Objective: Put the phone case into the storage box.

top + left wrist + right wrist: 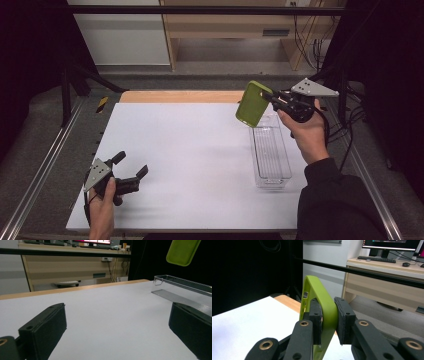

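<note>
Over the white table's (190, 165) right edge, my right gripper (274, 99) pinches the light, flexible green phone case (253, 103) by its rim above the clear tray (271, 155); left gripper (131, 171) gapes empty.

A white table top (190, 150) with a wooden far edge; beyond it, a wooden desk (225, 25).

Lab (or office), black curtains (30, 50), desk (392, 267), monitor (390, 245), keyboard (377, 259)

We read no text, labels, brands or numbers anywhere: green phone case (253, 103), clear tray (271, 155), table (190, 160) and monitors (391, 244) all unmarked or illegible.
</note>
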`<state>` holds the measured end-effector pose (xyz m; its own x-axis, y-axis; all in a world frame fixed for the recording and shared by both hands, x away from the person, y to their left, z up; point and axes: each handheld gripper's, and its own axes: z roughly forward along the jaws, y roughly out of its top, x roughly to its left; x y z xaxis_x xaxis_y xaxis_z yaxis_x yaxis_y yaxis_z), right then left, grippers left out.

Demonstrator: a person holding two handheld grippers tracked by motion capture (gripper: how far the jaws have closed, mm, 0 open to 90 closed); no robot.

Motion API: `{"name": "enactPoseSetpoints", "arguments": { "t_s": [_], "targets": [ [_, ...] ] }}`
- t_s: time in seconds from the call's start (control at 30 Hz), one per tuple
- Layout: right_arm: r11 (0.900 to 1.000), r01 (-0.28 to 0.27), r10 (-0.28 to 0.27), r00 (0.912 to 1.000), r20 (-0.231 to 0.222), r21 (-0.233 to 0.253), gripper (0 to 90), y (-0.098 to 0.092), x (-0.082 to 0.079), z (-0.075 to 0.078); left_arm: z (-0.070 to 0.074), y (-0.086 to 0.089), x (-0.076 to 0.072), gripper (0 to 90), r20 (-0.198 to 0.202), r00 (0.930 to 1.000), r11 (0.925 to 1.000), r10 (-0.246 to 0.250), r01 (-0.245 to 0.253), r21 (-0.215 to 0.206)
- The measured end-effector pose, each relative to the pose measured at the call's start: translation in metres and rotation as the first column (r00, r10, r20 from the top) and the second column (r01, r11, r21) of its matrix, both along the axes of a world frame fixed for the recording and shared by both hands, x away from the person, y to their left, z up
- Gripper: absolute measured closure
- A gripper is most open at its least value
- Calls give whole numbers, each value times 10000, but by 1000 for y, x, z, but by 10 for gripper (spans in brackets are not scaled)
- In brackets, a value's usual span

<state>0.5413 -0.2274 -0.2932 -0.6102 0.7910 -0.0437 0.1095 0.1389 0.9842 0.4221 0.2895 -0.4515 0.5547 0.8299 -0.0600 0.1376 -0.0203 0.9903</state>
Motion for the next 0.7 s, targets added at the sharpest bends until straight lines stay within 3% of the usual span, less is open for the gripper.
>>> {"name": "enactPoseSetpoints", "arguments": {
  "t_s": [0.27,0.7],
  "targets": [
    [9999,73,-74,9999,-137,-118,768,-9,12,-9,-1,-3,2,11,-30,10000,9999,-88,88,-128],
    [9976,592,-585,9981,-214,356,768,-36,16,-9,-1,2,2,13,-33,10000,9994,-31,30,-345]
  ]
}}
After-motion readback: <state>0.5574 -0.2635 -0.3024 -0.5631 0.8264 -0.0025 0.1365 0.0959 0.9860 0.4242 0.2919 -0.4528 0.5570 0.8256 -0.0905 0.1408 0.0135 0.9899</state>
